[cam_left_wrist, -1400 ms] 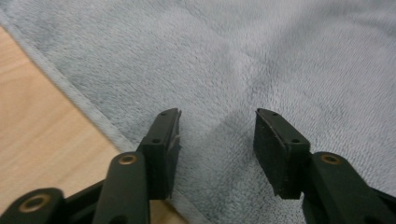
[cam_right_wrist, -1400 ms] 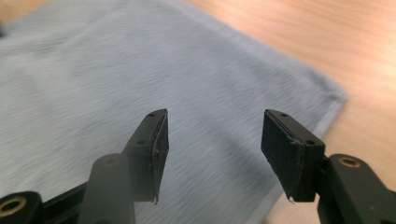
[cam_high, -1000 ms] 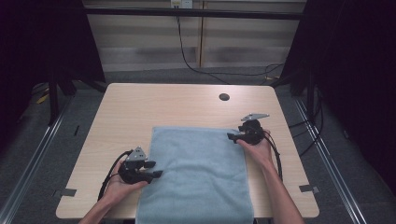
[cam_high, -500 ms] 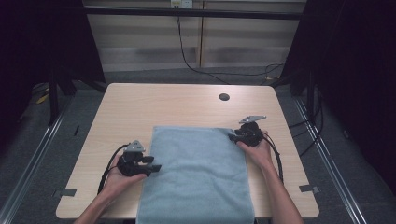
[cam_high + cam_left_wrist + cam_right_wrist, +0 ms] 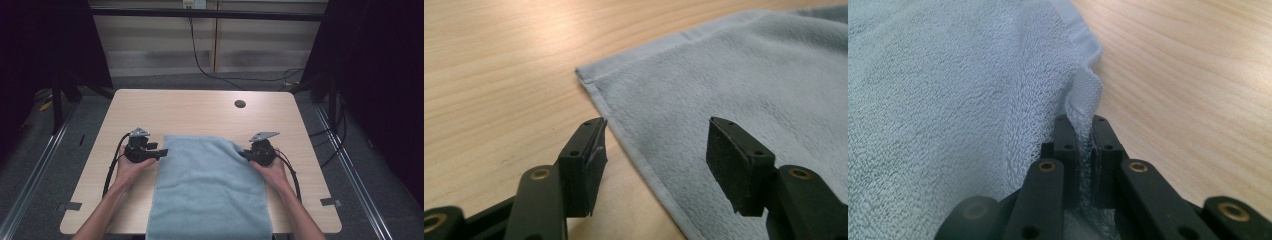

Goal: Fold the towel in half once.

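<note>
A light blue towel (image 5: 210, 185) lies spread on the wooden table (image 5: 200, 112), its near end hanging over the front edge. My left gripper (image 5: 159, 151) sits at the towel's far left corner, open, its jaws straddling the hemmed left edge of the towel (image 5: 724, 80) just short of the corner. My right gripper (image 5: 244, 154) is shut on the towel's far right corner, which is lifted and puckered. In the right gripper view the towel (image 5: 948, 90) rises from between the closed jaws of that gripper (image 5: 1083, 150).
A dark round hole (image 5: 240, 104) sits in the table near its far edge. Bare wood lies beyond the towel and on both sides. Cables trail from each gripper along the person's forearms toward the front edge.
My left gripper has moved away from me along the towel's left edge, up to its far left corner. The right gripper has stayed shut on the far right corner.
</note>
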`<state>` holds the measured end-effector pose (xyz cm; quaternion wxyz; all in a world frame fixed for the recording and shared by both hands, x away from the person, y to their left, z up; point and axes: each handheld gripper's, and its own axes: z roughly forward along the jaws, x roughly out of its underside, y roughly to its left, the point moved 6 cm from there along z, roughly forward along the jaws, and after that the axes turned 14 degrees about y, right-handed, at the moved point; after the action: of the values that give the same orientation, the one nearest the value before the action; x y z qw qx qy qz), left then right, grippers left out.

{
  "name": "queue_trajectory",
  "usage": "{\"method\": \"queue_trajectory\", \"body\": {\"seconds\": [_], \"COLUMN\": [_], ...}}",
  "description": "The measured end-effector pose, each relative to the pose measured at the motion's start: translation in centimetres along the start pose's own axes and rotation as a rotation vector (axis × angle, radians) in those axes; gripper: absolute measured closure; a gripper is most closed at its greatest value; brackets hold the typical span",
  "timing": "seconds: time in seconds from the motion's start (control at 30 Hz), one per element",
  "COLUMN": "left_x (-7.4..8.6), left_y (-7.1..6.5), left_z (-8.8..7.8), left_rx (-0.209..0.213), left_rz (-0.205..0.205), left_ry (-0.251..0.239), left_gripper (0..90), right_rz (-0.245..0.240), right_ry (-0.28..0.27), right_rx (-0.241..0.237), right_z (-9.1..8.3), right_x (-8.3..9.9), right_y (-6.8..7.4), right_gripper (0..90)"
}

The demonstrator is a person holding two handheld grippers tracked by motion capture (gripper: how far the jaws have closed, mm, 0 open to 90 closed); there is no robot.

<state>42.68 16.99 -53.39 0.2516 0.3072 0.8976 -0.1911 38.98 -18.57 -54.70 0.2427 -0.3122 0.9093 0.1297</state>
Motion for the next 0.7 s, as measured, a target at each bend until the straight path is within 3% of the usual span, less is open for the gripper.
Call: {"method": "queue_trajectory", "body": {"seconds": [0.3,0.43,0.47,0.53,0.57,0.6,0.63,0.7], "left_x": [-1.2,-1.5,-1.6,-1.4,-1.4,-1.3,-1.2,-1.1], "left_y": [1.2,0.6,0.3,-0.6,-1.1,-1.2,-1.3,-1.5], "left_z": [2.3,2.8,2.9,3.0,3.0,2.9,2.8,2.8], "left_rx": [-0.028,-0.074,-0.067,-0.103,-0.090,-0.087,-0.068,-0.027], "left_rz": [-0.018,-0.022,-0.005,0.073,0.105,0.119,0.123,0.119], "left_ry": [-0.002,-0.017,-0.021,0.009,0.020,0.031,0.038,0.033], "left_gripper": [40.5,39.4,41.6,48.3,54.5,62.9,64.9,77.6], "right_rz": [0.018,0.013,0.015,0.028,0.027,0.028,0.025,0.027], "right_ry": [-0.007,-0.008,-0.008,-0.009,-0.009,-0.004,-0.006,-0.008], "right_rx": [-0.022,-0.023,-0.023,-0.029,-0.027,-0.024,-0.029,-0.048], "right_z": [0.0,0.0,0.0,0.0,0.0,-0.1,-0.1,-0.1], "right_x": [0.1,0.1,0.1,0.1,0.1,0.2,0.2,0.2], "right_y": [-0.1,-0.1,-0.1,-0.1,-0.1,-0.1,0.0,-0.1], "right_gripper": [84.9,84.5,84.4,84.3,84.3,84.3,84.4,84.6]}}
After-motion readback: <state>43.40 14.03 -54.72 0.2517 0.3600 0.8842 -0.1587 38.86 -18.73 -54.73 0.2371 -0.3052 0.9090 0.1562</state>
